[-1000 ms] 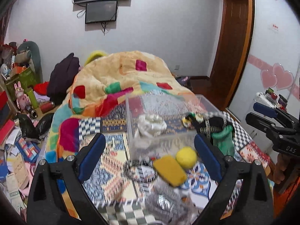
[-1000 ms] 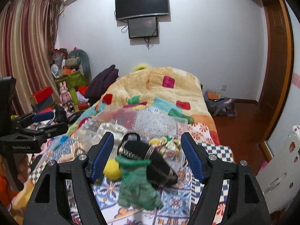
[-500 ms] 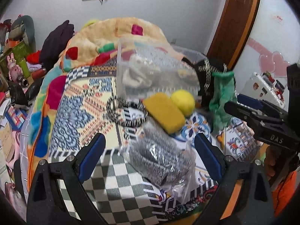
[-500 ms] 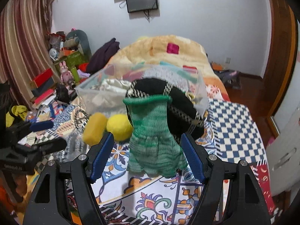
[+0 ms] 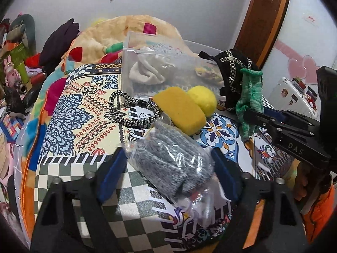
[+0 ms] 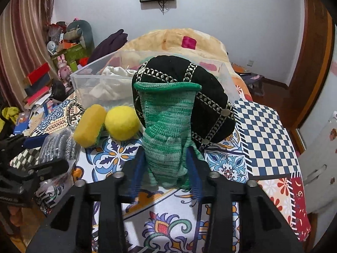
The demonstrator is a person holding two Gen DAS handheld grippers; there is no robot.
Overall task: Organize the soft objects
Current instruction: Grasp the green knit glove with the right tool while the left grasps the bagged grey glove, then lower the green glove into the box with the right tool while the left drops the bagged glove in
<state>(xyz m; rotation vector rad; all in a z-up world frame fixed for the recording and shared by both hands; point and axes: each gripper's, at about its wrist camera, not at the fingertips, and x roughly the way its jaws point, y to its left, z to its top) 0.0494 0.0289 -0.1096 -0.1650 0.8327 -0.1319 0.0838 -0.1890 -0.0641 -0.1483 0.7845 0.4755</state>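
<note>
Right wrist view: right gripper (image 6: 164, 168) reaches low over the patterned bedspread (image 6: 261, 130), its blue fingers pressed against both sides of the green knit glove (image 6: 166, 126), clamped on its lower end.
Left wrist view: left gripper (image 5: 168, 175) is low at the near edge of the bed, fingers spread either side of the bagged grey knit item (image 5: 172, 160); whether the pads touch the bag cannot be told.
Clear plastic bin (image 5: 134, 63): stands far of the loose things and holds a white cloth (image 5: 145, 73) at its left end and a yellow-patterned item (image 5: 207, 73) at its right; other contents are unclear.
Black hat (image 6: 179, 80): with silver trim, leans on the bin's near right side, directly behind the glove.
Yellow sponge (image 5: 181, 109): lies just near the bin, touching the yellow ball (image 5: 203, 99) on its right.
Black-and-white braided ring (image 5: 132, 111): lies left of the sponge.
</note>
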